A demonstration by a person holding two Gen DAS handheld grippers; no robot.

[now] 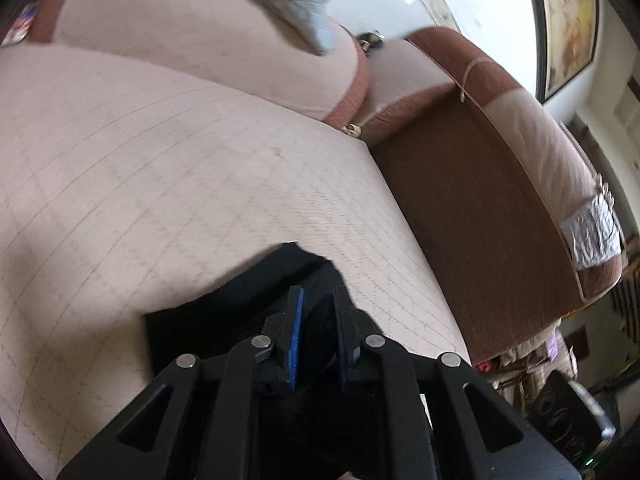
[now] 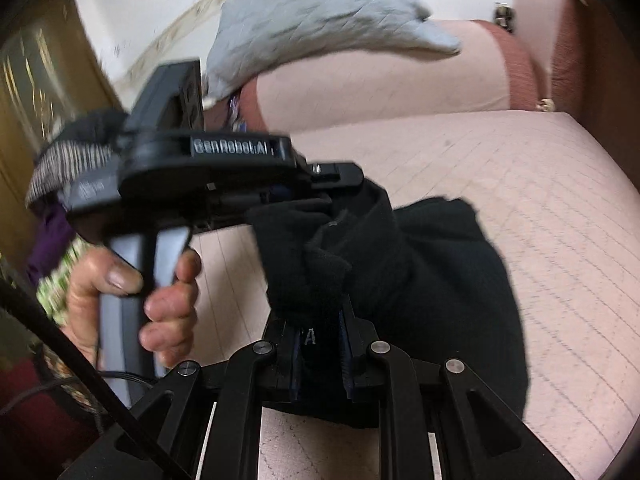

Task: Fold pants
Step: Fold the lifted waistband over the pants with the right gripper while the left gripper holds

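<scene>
The black pants [image 2: 420, 280] hang bunched between the two tools above the pink sofa seat [image 2: 520, 200], lifted clear so the cloth can fall straight before it is laid down in a fold. The right tongs [image 2: 320, 332] are clamped on a thick wad of the pants, which spills up and forward from between the blue pads; most of the cloth lies ahead and to the right of them, sagging toward the seat. The left tongs [image 1: 316, 312] sit nearly closed with dark pants cloth between the pads, so they appear clamped on another edge of the garment; in the right wrist view this tool reaches in from the left, held in the person's left hand [image 2: 132, 304], its tip buried in the cloth just above the right tongs. Holding two nearby points likely serves to bring edges together. A grey cushion [image 2: 320, 12] rests on the sofa back, well beyond both tongs. Motion blur suggests the fold is mid-swing.
</scene>
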